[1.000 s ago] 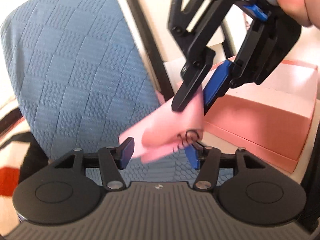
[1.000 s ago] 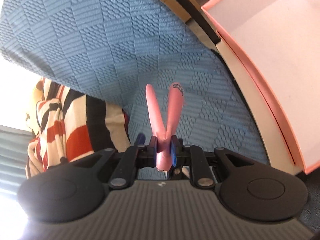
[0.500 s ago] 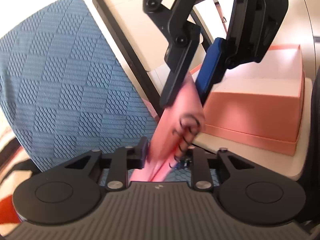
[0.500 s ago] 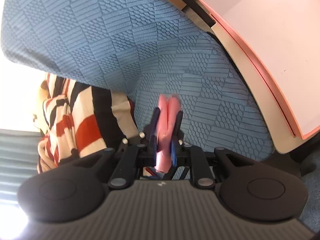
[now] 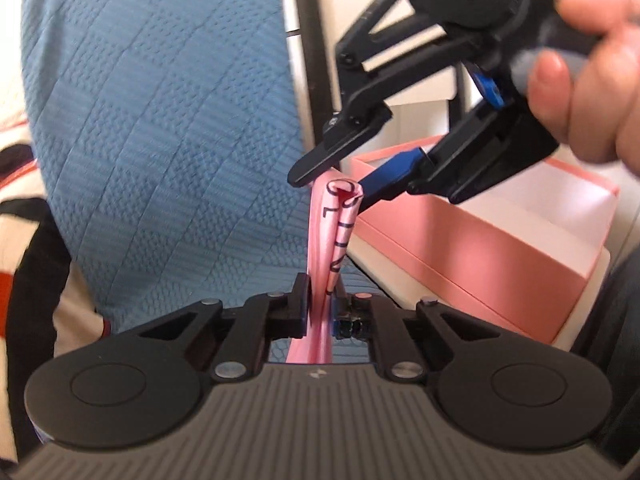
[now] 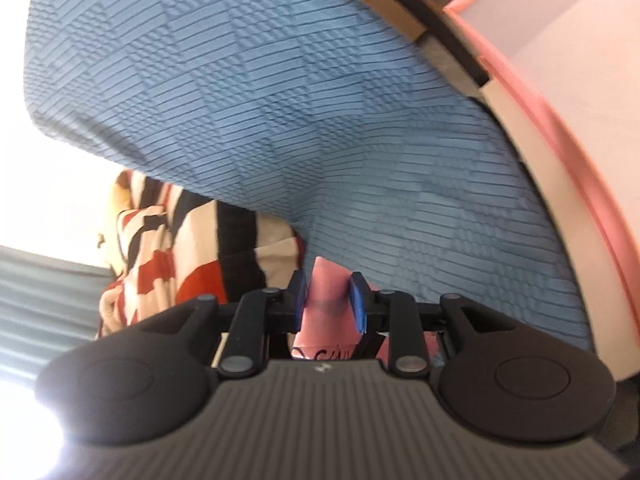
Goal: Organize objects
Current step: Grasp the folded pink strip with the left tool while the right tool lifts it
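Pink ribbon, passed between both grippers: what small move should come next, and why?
Probably the right gripper should finish letting go and back off. Its jaws are opening around the upper end of the pink ribbon, while the left gripper is closing on the lower stretch. Once the left holds it alone, it can carry the ribbon toward the open pink box.

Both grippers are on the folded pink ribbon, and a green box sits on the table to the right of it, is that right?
Not quite: the box is pink, not green, as the left wrist view shows. The left gripper and right gripper are both on the folded pink ribbon.
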Motion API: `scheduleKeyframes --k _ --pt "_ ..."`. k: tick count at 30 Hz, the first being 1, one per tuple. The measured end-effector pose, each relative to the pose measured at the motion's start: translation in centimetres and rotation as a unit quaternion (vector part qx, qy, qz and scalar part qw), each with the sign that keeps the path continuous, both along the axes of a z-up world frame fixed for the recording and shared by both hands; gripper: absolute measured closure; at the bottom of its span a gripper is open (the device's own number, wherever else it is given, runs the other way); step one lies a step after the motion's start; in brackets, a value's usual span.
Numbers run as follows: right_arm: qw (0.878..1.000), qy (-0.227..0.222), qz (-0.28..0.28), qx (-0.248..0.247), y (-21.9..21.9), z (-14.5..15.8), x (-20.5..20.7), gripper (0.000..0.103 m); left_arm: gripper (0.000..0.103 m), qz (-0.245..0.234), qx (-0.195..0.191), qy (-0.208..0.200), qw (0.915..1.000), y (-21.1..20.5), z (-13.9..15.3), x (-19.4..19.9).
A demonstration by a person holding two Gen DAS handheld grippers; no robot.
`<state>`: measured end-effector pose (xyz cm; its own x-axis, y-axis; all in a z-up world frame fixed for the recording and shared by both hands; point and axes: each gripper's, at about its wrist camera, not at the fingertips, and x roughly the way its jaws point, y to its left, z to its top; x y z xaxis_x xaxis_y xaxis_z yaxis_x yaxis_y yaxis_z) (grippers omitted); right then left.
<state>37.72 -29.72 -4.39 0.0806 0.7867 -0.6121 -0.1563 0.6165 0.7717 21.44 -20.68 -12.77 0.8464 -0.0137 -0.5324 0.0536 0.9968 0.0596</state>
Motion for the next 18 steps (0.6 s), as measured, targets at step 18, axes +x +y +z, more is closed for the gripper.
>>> scheduleKeyframes --k 18 --pt "0.993 -0.059 0.068 0.071 1.9 -1.3 -0.3 0.042 0.094 0.09 -0.122 0.054 0.987 1.9 1.4 -1.6"
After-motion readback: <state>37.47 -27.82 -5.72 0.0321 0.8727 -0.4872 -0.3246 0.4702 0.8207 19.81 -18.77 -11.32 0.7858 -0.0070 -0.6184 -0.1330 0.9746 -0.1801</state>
